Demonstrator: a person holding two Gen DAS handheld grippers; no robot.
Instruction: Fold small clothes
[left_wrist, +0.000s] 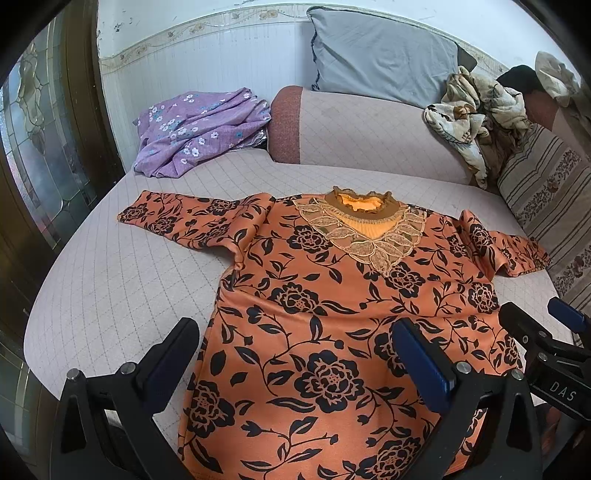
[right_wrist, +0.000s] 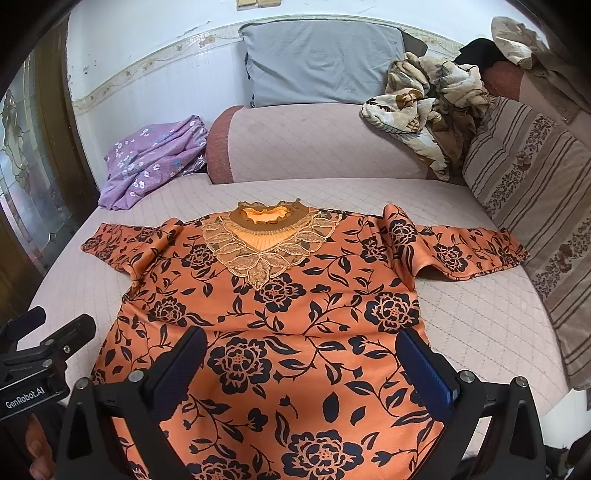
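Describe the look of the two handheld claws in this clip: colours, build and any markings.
Both claws are matte black plastic frames with triangular cut-outs and silver bolt heads. Each finger carries a ribbed dark-blue pad. The left claw shows white "GenRobot.AI" lettering on its side in the right wrist view; the right claw shows white "DAS" in the left wrist view. No cables or sleeves are visible.

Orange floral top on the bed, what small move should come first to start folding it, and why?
Probably bring the left gripper to the left sleeve and fold it in over the body. The orange floral top lies flat, face up, both sleeves spread outward. Both grippers, the right gripper too, hover over the hem with jaws open, holding nothing.
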